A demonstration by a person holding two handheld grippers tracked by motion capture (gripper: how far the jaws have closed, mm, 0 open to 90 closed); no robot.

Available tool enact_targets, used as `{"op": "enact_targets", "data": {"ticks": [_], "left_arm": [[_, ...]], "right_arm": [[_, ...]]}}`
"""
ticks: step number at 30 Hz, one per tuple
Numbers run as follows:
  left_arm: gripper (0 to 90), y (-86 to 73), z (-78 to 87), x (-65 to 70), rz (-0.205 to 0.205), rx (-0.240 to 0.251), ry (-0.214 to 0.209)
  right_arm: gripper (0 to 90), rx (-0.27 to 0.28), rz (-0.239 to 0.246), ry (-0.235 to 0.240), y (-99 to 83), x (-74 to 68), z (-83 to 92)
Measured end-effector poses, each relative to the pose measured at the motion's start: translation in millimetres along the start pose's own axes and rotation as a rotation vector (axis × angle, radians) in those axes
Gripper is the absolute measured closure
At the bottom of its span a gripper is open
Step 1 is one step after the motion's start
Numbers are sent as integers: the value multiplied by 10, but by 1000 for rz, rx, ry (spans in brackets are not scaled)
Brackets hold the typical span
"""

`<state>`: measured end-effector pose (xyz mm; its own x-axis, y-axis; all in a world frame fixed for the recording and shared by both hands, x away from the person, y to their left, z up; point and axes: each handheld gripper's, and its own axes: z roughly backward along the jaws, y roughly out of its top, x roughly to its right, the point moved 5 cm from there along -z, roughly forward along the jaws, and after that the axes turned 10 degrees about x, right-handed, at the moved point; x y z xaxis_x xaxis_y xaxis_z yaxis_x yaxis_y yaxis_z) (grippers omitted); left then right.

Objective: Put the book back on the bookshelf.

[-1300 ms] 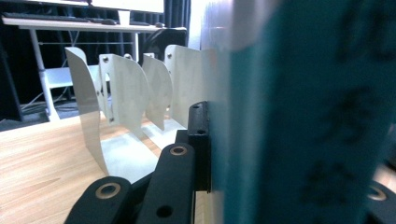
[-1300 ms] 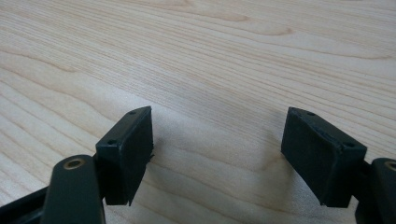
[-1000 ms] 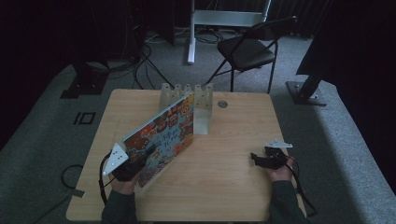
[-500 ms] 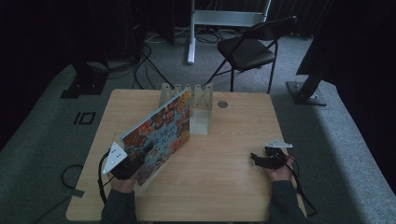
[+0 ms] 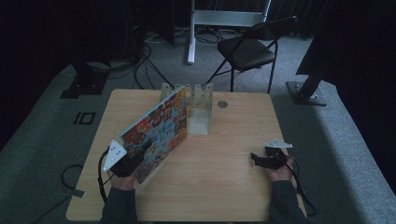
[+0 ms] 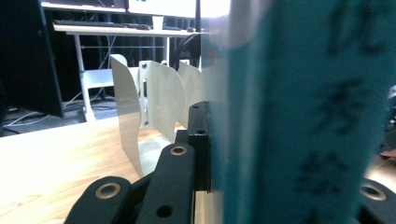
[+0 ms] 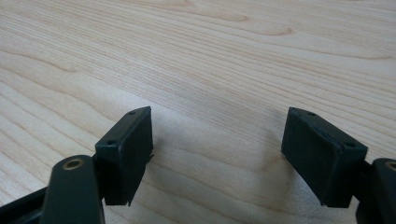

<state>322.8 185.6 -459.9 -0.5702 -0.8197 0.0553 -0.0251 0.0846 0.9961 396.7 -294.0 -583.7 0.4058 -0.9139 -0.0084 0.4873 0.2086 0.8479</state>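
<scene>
Holding the picture book [image 5: 156, 133] upright in your left gripper [image 5: 130, 161], you have the first half of the job behind you: the book is off the table [image 5: 224, 186], clamped near its lower near corner, and tilted so its colourful cover faces right in the high view. In the left gripper view the jaws are clenched on the book's teal edge [image 6: 299, 121], with one black pad pressed flat against it, so the grip looks firm.

What remains, as far as I can judge, is the placing. The white slotted rack [image 5: 198, 105] stands at the far edge of the table, and the book's far top corner already reaches close to its leftmost dividers. From above I cannot tell whether it touches them. In the left gripper view the curved white dividers [image 6: 156, 105] stand ahead and to the side of the book, not yet around it, so no slot holds it at this moment.

Your right gripper [image 5: 261, 159] rests low over bare wood at the right side of the table, well apart from both book and rack. Its jaws stand wide apart with nothing between them, as the right gripper view [image 7: 217, 156] shows plainly.

You likely need to line the book up with a gap, slide it in, and then let go.
</scene>
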Motion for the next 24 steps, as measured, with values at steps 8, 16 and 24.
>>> {"op": "enact_targets", "data": {"ticks": [8,16,24], "left_arm": [[810,2,-8,-37,-5,-1,27],[810,5,-36,-42,-15,-6,48],[810,-2,-90,-50,-21,-14,80]], "right_arm": [[245,-1,-1,1,0,-1,0],[245,-1,-1,0,0,-1,0],[245,-2,-1,1,0,-1,0]]}}
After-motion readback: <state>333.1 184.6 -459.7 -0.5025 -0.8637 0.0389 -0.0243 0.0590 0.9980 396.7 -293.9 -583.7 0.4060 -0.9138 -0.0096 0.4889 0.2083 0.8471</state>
